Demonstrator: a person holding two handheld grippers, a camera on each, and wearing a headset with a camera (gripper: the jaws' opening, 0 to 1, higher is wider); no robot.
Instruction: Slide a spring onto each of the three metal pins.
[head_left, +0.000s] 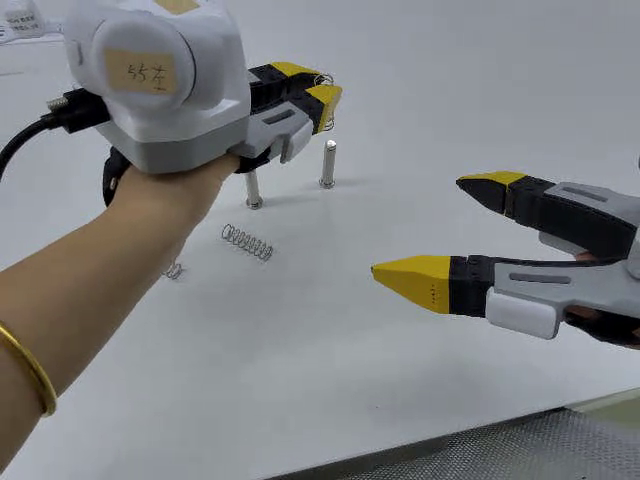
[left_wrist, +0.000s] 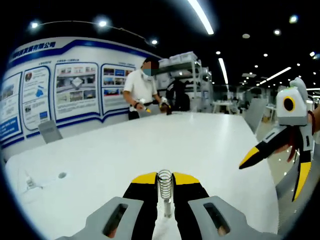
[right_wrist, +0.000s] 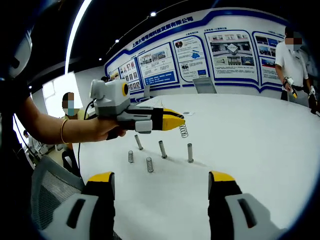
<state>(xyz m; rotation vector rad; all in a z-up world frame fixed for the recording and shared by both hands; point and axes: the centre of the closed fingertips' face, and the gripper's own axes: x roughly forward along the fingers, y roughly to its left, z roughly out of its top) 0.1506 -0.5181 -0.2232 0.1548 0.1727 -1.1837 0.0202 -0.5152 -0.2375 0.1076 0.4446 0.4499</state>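
Nearest, the right gripper (head_left: 420, 226) hovers above the surface (head_left: 330, 380) with its jaws spread wide and nothing between them. Just beyond it a loose spring (head_left: 247, 242) lies on its side, and a smaller spring (head_left: 174, 270) lies close to the person's forearm. Past those, the right gripper view shows three pins (right_wrist: 162, 149) standing upright in a row, all seemingly bare. So by the look of it no spring is on a pin yet.

Farthest, the left gripper (head_left: 315, 85) is up over the pins with its jaws clenched on the held spring (left_wrist: 165, 186). They pinch it by its upper coils, and the lower end hangs free below the yellow tips.

The spring is thin wire, so it should weigh almost nothing. It will likely give sideways under a squeeze and could flick out if pinched too hard. The best hold is probably a light grip across the top few coils, as it is held now. That keeps the bottom opening clear and roughly vertical so it can drop over a pin tip.
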